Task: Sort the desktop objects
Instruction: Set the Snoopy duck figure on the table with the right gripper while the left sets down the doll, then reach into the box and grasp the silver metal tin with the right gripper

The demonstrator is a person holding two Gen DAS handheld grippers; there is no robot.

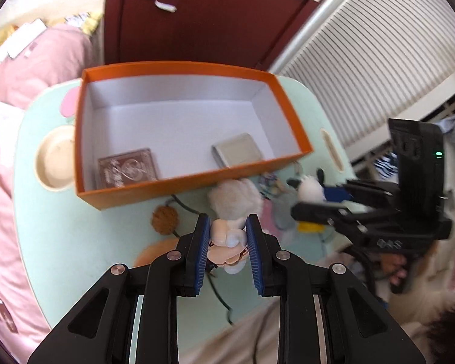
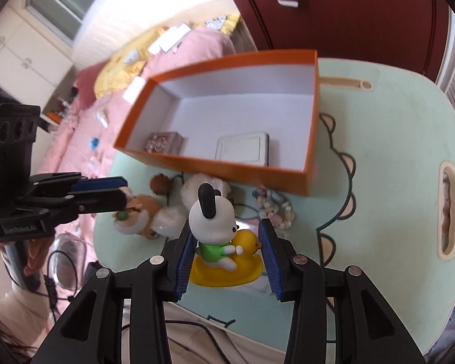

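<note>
Dog-on-duck figurine (image 2: 220, 242) upright, near orange box (image 2: 309, 179)

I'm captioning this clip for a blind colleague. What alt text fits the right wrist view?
The right gripper clamps a white dog figurine on a yellow duck above a mint-green table. Beyond it sits an open orange box holding a patterned card box and a grey tin. The left gripper holds another small figure at left.

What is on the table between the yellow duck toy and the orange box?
In the right wrist view, a pastel bead bracelet and a white fluffy toy lie between the duck toy, held by the right gripper, and the orange box.
</note>
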